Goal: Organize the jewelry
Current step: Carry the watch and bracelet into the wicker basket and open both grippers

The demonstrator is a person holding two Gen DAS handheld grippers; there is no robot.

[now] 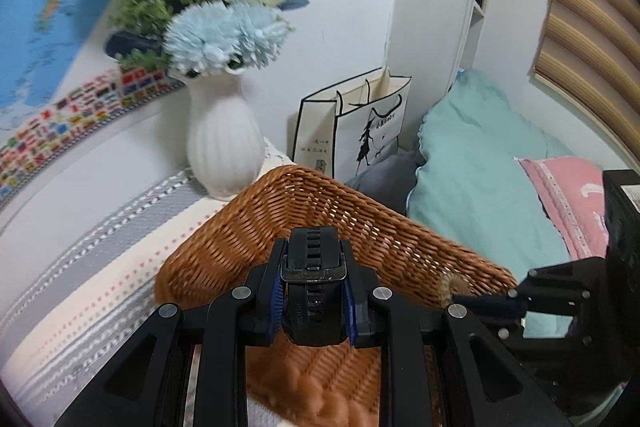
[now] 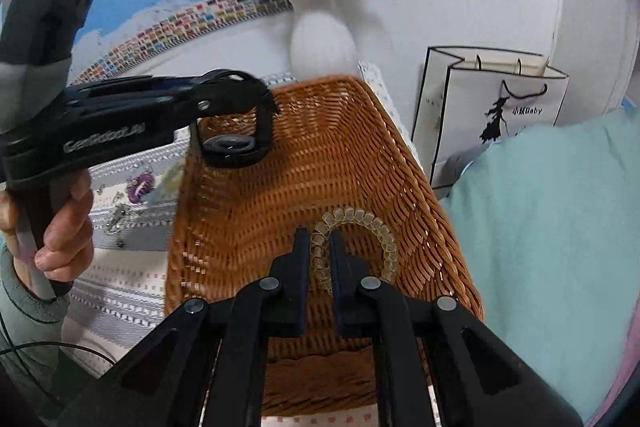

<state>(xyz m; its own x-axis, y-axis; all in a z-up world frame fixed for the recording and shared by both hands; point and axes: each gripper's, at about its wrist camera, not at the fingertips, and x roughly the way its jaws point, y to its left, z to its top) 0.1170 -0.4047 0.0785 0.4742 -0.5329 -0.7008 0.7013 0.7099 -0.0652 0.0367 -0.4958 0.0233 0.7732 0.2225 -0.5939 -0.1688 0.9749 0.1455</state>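
Bedside setting: striped, dotted cloth (image 1: 100, 267) over a surface against a white wall, with the wicker basket (image 2: 320, 155) as landmark.

Behind the basket: white ribbed vase (image 1: 224, 143) of blue and cream artificial flowers; a flag-bordered world map (image 1: 52, 27) on the wall. Right of the basket: a white paper gift bag (image 2: 492, 107), then teal bedding (image 1: 472, 167) and a pink pillow (image 1: 568, 199).

Item 1. Black watch (image 1: 312, 291), strap with a metal buckle. The left gripper (image 1: 312, 301) has its blue pads clamped on the strap, over the basket's near-left part. Judged: carried there for dropping in.

Item 2. Clear coiled bracelet (image 2: 356, 243). The right gripper (image 2: 320, 247) pinches one side of the loop between nearly closed jaws, above the basket floor at its near end. Judged: likewise brought for deposit.

Item 3. Small loose pieces (image 2: 132, 195), one purple, on the cloth left of the basket; too blurred to name. Judged: still to be sorted.

View notes. Only the right wrist view shows the watch face hanging below the left gripper, the person's hand (image 2: 56, 227) on its handle, the bracelet and the loose pieces. Only the left wrist view shows the buckle closely and the pink pillow; the right gripper appears there just at the frame's right edge, beside the basket rim.
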